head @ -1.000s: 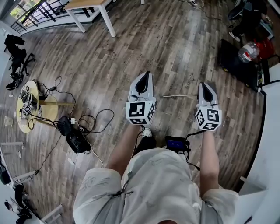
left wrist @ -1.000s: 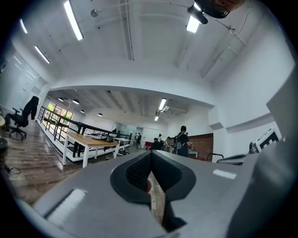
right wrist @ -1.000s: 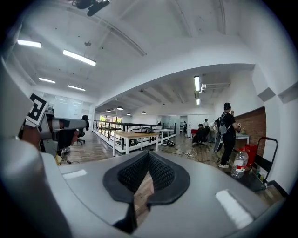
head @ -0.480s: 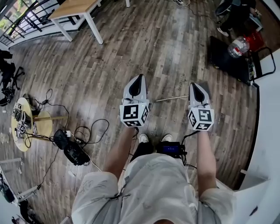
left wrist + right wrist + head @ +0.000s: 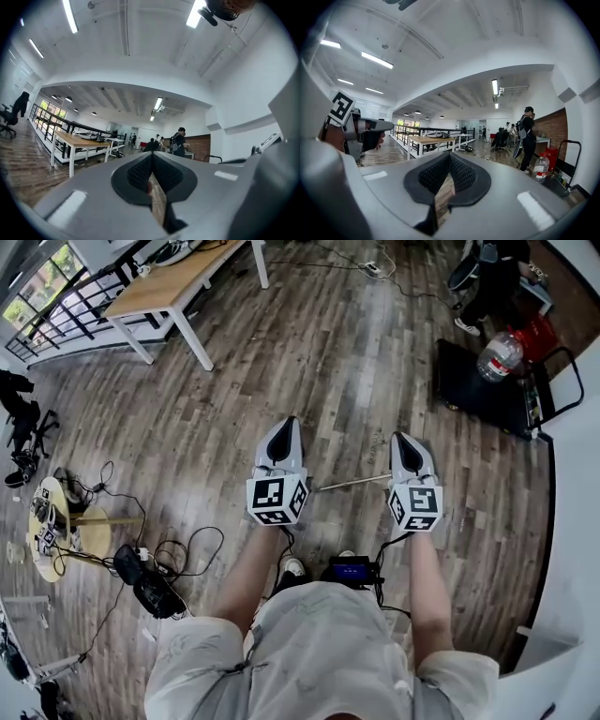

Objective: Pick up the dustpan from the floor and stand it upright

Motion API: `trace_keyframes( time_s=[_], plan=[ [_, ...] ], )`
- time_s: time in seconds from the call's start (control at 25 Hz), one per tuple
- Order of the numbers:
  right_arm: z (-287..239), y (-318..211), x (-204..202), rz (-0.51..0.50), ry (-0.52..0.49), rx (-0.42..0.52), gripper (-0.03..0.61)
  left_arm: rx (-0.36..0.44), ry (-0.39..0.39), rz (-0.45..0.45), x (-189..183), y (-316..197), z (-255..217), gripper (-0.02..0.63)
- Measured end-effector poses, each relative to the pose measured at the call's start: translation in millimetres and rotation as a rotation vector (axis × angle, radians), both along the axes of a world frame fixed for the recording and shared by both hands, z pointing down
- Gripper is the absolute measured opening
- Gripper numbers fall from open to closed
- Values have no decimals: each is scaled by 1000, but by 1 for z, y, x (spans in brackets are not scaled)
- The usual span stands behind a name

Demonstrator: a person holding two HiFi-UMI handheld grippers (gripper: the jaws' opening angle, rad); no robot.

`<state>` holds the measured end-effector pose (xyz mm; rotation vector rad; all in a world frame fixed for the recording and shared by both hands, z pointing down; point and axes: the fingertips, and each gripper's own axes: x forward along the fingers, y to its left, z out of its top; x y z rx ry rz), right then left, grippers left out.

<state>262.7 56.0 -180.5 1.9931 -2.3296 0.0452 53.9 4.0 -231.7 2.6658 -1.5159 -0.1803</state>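
My left gripper (image 5: 289, 425) and right gripper (image 5: 402, 440) are both clenched on nothing, so I should find the dustpan, tip down and open before reaching.

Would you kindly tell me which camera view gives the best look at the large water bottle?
The right gripper view: the water bottle stands there upright, seen from the side. The head view catches it only from above, foreshortened, near the upper right corner. The left gripper view does not show it.
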Motion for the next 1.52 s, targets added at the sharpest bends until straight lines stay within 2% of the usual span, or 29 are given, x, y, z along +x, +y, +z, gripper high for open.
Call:
trace_keyframes(
  time_s=[0.12, 0.24, 0.36, 0.44, 0.48, 0.6, 0.72, 0.84, 0.96, 1.08, 1.24, 1.32, 1.52],
  plan=[
    [-16, -11, 121, 7, -12, 4, 6, 7, -2, 15, 122, -10, -21, 20],
    [-23, -34, 209, 6, -31, 1, 6, 7, -11, 26, 215, -32, -31, 20],
    [-18, -40, 263, -6, -37, 5, 6, 15, -17, 27, 273, -36, -29, 20],
    [-6, -32, 272, -14, -33, 1, 6, 18, -15, 27, 286, -28, -18, 20],
    [0, -34, 265, -17, -32, -2, 6, 17, -15, 27, 281, -29, -14, 20],
    [10, -72, 198, -23, -27, -16, 6, 15, -17, 27, 216, -67, -6, 20],
    [32, -126, 90, -22, -19, -31, 6, 9, -20, 29, 109, -122, 18, 20],
    [75, -180, -11, -27, -17, -43, 6, 4, -31, 33, 10, -173, 63, 20],
    [153, -235, -84, -36, -11, -62, 6, 4, -28, 30, -63, -229, 137, 20],
    [266, -293, -139, -46, -10, -84, 6, 9, -25, 24, -115, -290, 245, 20],
    [449, -372, -220, -63, -7, -125, 6, 8, -15, 25, -189, -370, 423, 20],
    [557, -416, -248, -72, -10, -143, 6, 6, -13, 28, -214, -414, 529, 20],
    [879, -524, -275, -92, -27, -179, 6, 8, -10, 33, -229, -519, 841, 20]
  ],
)
